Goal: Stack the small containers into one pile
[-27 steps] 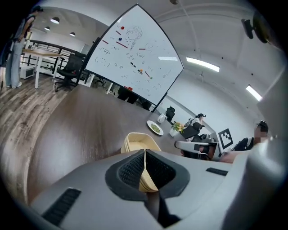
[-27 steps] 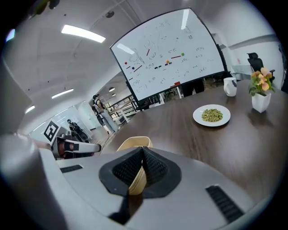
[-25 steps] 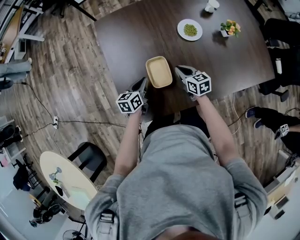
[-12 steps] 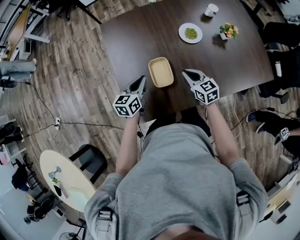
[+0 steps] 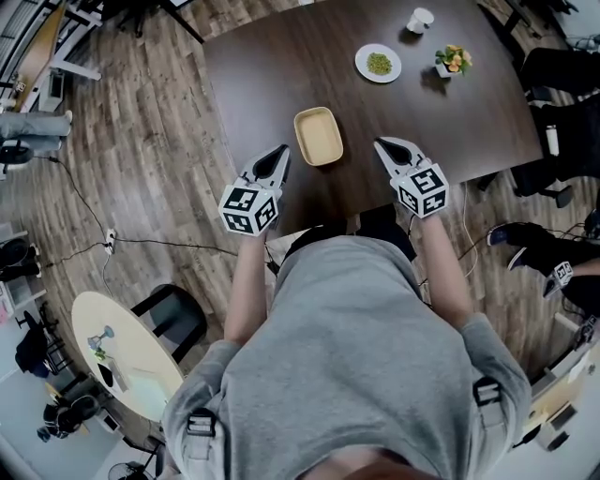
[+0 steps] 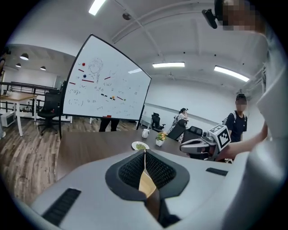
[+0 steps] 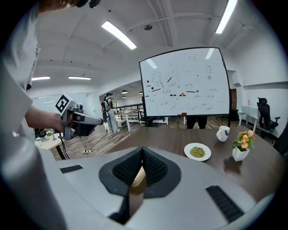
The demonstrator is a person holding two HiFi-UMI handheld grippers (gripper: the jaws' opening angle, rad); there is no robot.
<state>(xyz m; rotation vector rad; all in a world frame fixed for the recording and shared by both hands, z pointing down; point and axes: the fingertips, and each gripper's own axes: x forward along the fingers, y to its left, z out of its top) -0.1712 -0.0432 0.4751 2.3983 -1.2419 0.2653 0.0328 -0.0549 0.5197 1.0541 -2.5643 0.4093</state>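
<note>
Dark brown counter (image 5: 281, 66) on a wood-plank floor (image 5: 141, 112), open office. A whiteboard (image 6: 105, 85) stands beyond the counter.
Far side of the counter: white plate (image 5: 378, 63) with something green on it, white cup (image 5: 421, 19), small flower pot (image 5: 452, 59).
Tan container (image 5: 318, 136) lies flat near the counter's near edge, roughly centred. One tray or a nested pile, can't tell.
It sits between the two tools and touches neither: left tool (image 5: 278, 153) to its left, right tool (image 5: 384, 145) to its right. Both tools are held off the counter, tips pointing away from the person.
Left tool: jaws together, gripping nothing.
Right tool: same, jaws together, empty.
In both gripper views a tan sliver of the container shows through the slit below the closed tips.
</note>
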